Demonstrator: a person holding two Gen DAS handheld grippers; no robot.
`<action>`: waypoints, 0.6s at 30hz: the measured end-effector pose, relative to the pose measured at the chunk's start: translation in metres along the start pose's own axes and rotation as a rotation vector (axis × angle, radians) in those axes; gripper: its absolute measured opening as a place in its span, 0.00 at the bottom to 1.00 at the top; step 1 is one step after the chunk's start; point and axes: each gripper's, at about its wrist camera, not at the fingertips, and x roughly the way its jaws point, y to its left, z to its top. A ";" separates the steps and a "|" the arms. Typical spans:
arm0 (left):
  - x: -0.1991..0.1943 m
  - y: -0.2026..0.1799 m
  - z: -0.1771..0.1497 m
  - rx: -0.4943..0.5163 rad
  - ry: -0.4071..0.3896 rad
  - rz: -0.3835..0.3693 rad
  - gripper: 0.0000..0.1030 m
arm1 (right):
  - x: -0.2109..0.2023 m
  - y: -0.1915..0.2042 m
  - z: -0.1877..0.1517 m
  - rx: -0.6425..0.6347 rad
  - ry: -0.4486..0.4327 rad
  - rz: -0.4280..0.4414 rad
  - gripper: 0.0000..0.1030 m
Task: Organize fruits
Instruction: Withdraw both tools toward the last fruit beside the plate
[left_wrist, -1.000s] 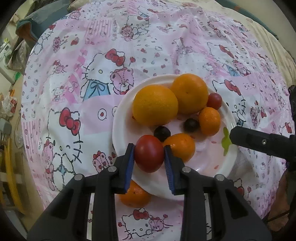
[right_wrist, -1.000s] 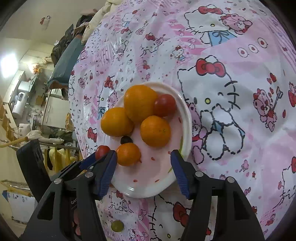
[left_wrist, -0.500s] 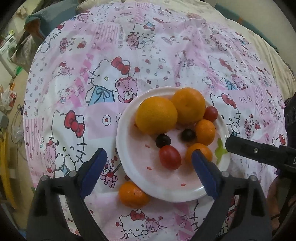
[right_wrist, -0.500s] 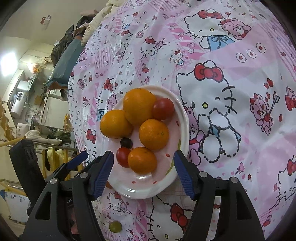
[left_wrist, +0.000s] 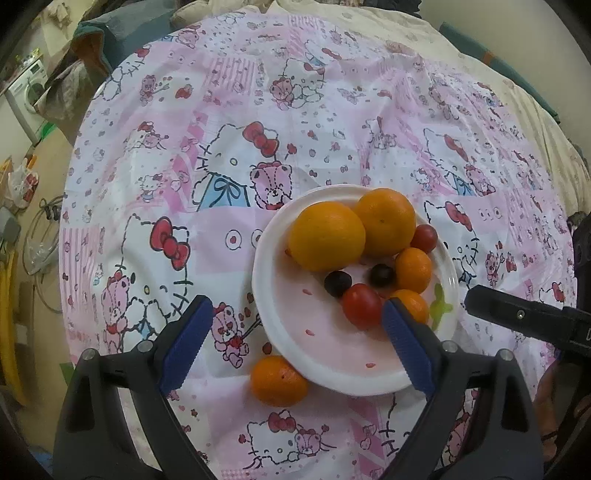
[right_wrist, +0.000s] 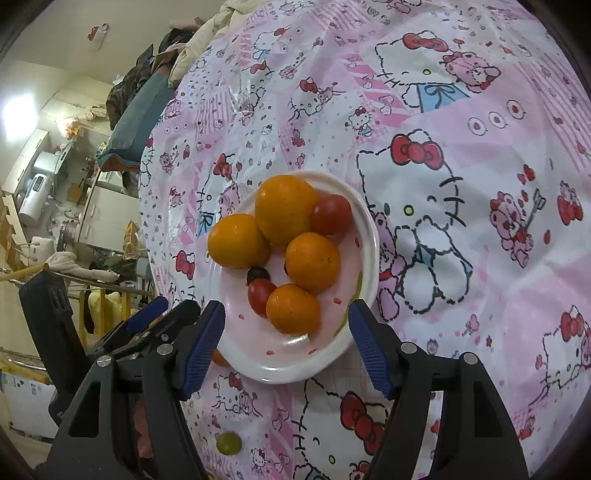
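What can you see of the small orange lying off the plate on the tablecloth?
The small orange is a round, mandarin-sized fruit with bright orange, slightly dimpled skin and one small dark spot on top. It looks whole and unpeeled. It lies on the pink cartoon tablecloth, right beside the near-left rim of the white plate, touching it or nearly so. It sits between the open fingers of the left gripper, which do not touch it. In the right wrist view only a sliver shows behind a gripper finger.

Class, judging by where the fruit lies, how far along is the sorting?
Mostly done: oranges, tomatoes and dark grapes sit on the white plate. Nothing is in hand; the left gripper and right gripper are open. Left: a mandarin and a green grape on the tablecloth.
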 end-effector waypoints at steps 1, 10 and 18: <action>-0.002 0.001 -0.001 -0.001 -0.004 -0.003 0.88 | -0.001 0.000 -0.001 0.000 -0.002 -0.001 0.70; -0.019 0.018 -0.016 0.015 0.009 -0.019 0.88 | -0.018 0.006 -0.014 -0.003 -0.007 -0.002 0.70; -0.025 0.049 -0.038 -0.017 0.073 -0.034 0.88 | -0.034 0.003 -0.032 0.027 0.009 0.025 0.70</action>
